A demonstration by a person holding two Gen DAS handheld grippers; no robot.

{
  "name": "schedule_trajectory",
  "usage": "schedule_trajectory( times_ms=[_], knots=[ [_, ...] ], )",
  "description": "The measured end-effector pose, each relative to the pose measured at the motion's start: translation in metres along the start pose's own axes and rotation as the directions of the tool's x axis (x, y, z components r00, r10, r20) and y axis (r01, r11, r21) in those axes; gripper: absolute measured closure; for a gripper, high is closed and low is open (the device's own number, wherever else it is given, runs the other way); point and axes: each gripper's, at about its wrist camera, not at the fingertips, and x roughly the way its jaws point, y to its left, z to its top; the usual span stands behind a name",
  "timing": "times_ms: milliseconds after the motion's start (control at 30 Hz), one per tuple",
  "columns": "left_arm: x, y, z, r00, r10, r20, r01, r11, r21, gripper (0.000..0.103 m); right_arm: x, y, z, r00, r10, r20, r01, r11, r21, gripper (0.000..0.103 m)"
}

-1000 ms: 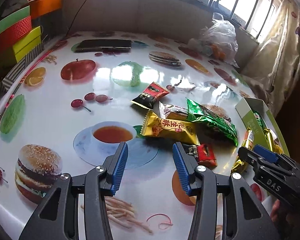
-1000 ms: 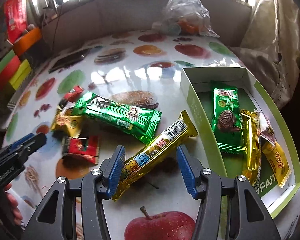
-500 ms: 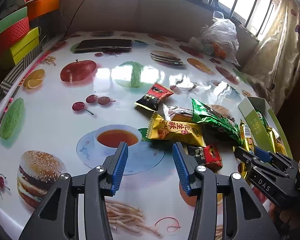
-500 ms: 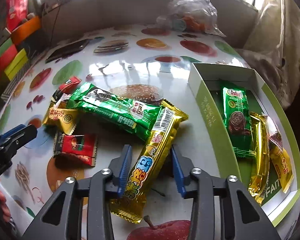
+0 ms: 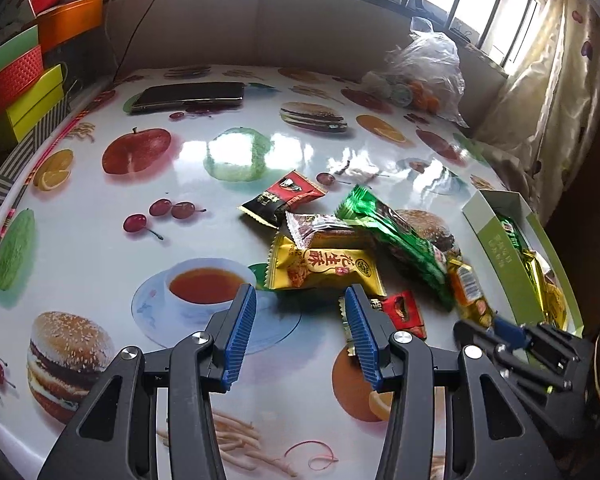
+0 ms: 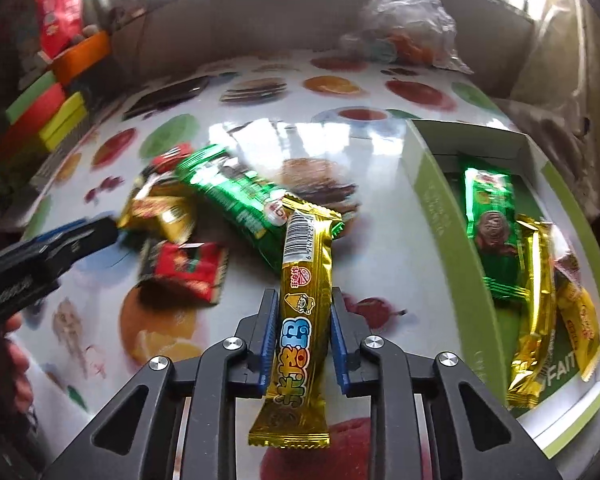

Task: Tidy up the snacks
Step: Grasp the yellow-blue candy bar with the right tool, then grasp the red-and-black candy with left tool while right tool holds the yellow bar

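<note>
My right gripper [image 6: 303, 300] is closing, and its blue pads press on both sides of a long gold snack bar [image 6: 304, 280] that points away along the fingers. The bar's far end lies on a long green packet [image 6: 236, 196]. To the right stands an open green box [image 6: 440, 220] holding a green packet [image 6: 490, 220] and gold bars [image 6: 536, 280]. My left gripper [image 5: 299, 296] hangs open and empty over the table, just short of a yellow packet [image 5: 324, 266]. A small red packet [image 5: 404, 310] lies by its right finger. The right gripper [image 5: 496, 326] shows at the lower right.
A black-and-red packet [image 5: 284, 196] and a brown one [image 5: 320, 230] lie in the pile. A dark phone [image 5: 190, 96] and a filled plastic bag [image 5: 424, 72] sit at the table's far side. Coloured boxes [image 5: 20, 92] stack at the left, curtains hang at the right.
The right gripper's jaws have narrowed onto the gold bar, which swung from slanting to lying along the fingers. The left gripper kept its opening and barely shifted.
</note>
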Motion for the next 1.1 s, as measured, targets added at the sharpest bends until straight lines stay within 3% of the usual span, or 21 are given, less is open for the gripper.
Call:
schedule_trajectory(
  times_ms=[167, 433, 700, 967, 1100],
  knots=[
    [0.000, 0.000, 0.000, 1.000, 0.009, -0.002, -0.009, 1.000, 0.001, 0.055, -0.004, 0.018, -0.008, 0.996, 0.086, -0.017, -0.087, 0.993, -0.085, 0.081],
    [0.002, -0.004, 0.001, 1.000, 0.005, -0.004, -0.005, 1.000, 0.025, 0.055, -0.007, 0.000, 0.001, 1.000, 0.025, 0.008, -0.025, 0.999, -0.028, 0.081],
    [0.014, -0.030, -0.004, 0.997, -0.049, -0.057, 0.060, 0.973, 0.221, 0.055, -0.003, -0.011, -0.002, 1.000, 0.020, -0.010, -0.020, 1.000, 0.010, 0.081],
    [0.018, -0.043, -0.011, 0.985, -0.129, -0.116, 0.153, 0.961, 0.231, 0.055, -0.005, -0.017, -0.004, 1.000, 0.026, -0.007, -0.026, 0.999, 0.028, 0.081],
    [0.016, -0.046, -0.019, 0.983, -0.127, -0.131, 0.155, 0.962, 0.225, 0.055, -0.005, -0.019, -0.004, 1.000, 0.027, -0.005, -0.027, 0.999, 0.032, 0.081]
  ],
)
